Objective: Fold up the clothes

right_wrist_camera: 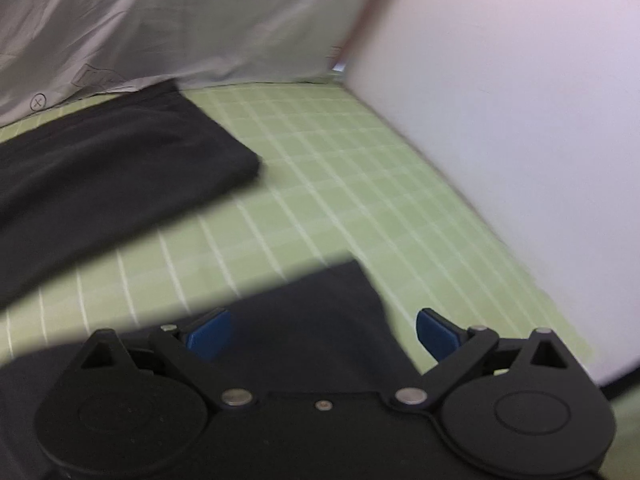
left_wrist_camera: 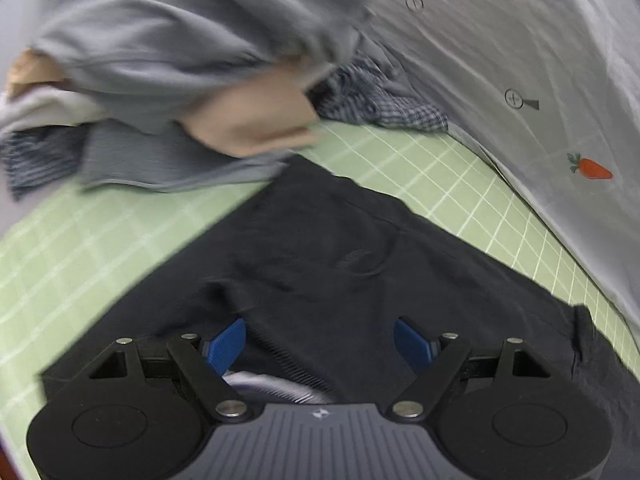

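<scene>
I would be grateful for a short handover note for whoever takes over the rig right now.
Left gripper: open, nothing held, above the dark garment.
Right gripper: open, empty, over a corner of the same dark cloth.
The dark garment lies flat on the green checked mat, partly folded as far as the blur shows.
A pile of unfolded clothes sits at the mat's far edge, in the left view.
Left to do: finish this garment, then fold the pile.

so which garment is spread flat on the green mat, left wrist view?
The black garment, lying flat right ahead of the open left gripper. The grey, beige and checked clothes sit bunched in a pile behind it.
</scene>
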A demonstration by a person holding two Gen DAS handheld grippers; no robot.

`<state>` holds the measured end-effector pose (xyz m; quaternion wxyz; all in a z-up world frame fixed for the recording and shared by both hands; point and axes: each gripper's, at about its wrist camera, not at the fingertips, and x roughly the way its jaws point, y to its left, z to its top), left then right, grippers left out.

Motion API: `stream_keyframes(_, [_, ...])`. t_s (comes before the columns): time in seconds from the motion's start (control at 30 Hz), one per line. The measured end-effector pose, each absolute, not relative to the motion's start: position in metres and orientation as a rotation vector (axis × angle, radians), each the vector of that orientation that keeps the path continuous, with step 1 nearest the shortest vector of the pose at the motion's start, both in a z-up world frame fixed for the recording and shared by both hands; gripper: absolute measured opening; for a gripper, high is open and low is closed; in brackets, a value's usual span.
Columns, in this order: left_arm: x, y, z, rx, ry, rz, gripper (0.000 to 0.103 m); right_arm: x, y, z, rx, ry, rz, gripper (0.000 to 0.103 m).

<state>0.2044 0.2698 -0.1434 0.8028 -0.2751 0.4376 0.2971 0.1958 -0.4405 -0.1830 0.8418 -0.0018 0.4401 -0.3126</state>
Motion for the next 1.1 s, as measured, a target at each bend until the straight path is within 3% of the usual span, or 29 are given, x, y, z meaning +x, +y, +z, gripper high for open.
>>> stream_keyframes(0.37, [0.328,0.287,-0.187,-0.522,0.982,0.76,0.082,0.429,-0.426,-0.195,0.063,0.825,-0.47,0.1])
stream_keyframes(0.47, [0.348,0.288,-0.195,-0.513,0.987,0.812,0.088,0.475,-0.425,-0.196,0.102,0.785,-0.458,0.1])
stream_keyframes(0.8, [0.355,0.281,-0.203,-0.457,0.983,0.833,0.098,0.533,-0.427,-0.221,0.198,0.765,-0.459,0.098])
stream_keyframes(0.87, [0.356,0.281,-0.205,-0.447,0.985,0.827,0.1,0.532,-0.425,-0.222,0.181,0.752,-0.471,0.091])
stream_keyframes(0.9, [0.356,0.281,-0.205,-0.446,0.984,0.827,0.101,0.531,-0.424,-0.222,0.172,0.745,-0.476,0.079])
stream_keyframes(0.93, [0.356,0.281,-0.205,-0.446,0.984,0.827,0.102,0.529,-0.423,-0.221,0.171,0.735,-0.473,0.058])
stream_keyframes(1.0, [0.358,0.281,-0.206,-0.448,0.987,0.831,0.103,0.523,-0.423,-0.218,0.172,0.72,-0.465,0.044])
stream_keyframes(1.03, [0.358,0.281,-0.206,-0.448,0.988,0.833,0.103,0.52,-0.423,-0.216,0.159,0.717,-0.451,0.013])
stream_keyframes(1.07, [0.359,0.281,-0.206,-0.449,0.99,0.835,0.103,0.518,-0.424,-0.215,0.145,0.714,-0.437,0.004])
stream_keyframes(1.1, [0.359,0.281,-0.206,-0.451,0.992,0.835,0.103,0.514,-0.425,-0.214,0.149,0.713,-0.427,0.003])
